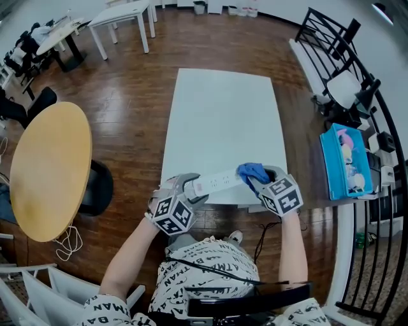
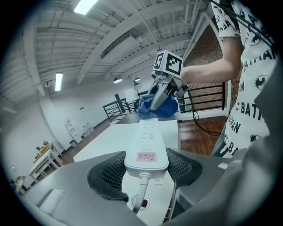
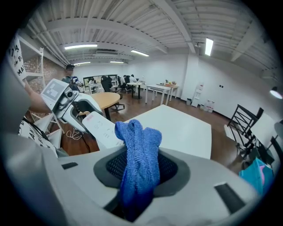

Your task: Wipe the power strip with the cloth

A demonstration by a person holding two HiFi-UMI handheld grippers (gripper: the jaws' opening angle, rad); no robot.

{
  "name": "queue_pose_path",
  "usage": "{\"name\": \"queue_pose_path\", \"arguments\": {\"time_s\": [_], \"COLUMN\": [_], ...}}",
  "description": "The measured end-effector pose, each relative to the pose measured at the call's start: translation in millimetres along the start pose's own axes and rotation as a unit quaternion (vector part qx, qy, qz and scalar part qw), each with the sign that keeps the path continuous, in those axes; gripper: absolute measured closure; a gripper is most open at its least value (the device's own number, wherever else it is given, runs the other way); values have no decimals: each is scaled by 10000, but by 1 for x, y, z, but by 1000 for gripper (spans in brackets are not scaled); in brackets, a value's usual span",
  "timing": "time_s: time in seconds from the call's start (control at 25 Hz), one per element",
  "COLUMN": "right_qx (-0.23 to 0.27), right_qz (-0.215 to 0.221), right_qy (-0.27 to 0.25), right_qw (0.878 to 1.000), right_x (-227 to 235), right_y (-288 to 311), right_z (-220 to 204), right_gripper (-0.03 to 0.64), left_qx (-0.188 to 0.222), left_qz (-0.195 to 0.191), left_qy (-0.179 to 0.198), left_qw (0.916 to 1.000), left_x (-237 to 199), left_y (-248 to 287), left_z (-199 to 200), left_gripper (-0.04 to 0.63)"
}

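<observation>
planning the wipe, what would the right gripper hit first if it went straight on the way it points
Probably the white table, led by the cloth in its jaws; the power strip sits just left of that line. Depth is unclear.

Item 1: left tool [image 2: 146, 170], 2 dark ribbed pads [image 2: 109, 173] closed against the 2 long sides of a white power strip [image 2: 148, 139], at its cable end.
Item 2: pink label [image 2: 146, 156] on the strip's top face, near that end; white cable [image 2: 141, 190] drops from the end between the jaws.
Item 3: the strip runs away from the camera above a white table [image 2: 104, 143].
Item 4: blue cloth [image 2: 160, 108], bunched on the strip's far end and clamped in the right tool [image 2: 155, 102], which bears a marker cube [image 2: 168, 64].
Item 5: person's forearm [image 2: 208, 69] and printed shirt [image 2: 250, 84], right side.
Item 6: black railing [image 2: 208, 98], wooden floor [image 2: 199, 137], ceiling lights [image 2: 86, 5].
</observation>
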State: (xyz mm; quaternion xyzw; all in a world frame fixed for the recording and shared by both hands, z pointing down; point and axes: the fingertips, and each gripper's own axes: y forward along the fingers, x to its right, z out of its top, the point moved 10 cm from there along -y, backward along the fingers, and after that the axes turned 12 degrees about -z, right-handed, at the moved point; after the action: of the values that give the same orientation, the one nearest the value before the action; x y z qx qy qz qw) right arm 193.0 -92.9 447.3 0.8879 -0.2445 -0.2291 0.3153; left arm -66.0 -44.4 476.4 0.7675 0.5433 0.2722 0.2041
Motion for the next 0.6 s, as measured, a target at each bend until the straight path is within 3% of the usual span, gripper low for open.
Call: {"name": "queue_pose_path", "arguments": {"time_s": [0.24, 0.6], "right_qx": [-103, -64], "right_qz": [-525, -273], "right_qy": [248, 96], "right_qw": [9983, 9996], "right_x": [29, -10], "right_y": [-8, 0], "right_z": [-13, -3], "right_gripper": [476, 476], "left_qx": [14, 39], "left_qz": [-110, -136], "left_qy": [-22, -14], "left_qw": [9999, 9999], "left_x": [-1, -8], "left_y": [-1, 7], "left_z": [1, 6], "left_gripper": [311, 311]}}
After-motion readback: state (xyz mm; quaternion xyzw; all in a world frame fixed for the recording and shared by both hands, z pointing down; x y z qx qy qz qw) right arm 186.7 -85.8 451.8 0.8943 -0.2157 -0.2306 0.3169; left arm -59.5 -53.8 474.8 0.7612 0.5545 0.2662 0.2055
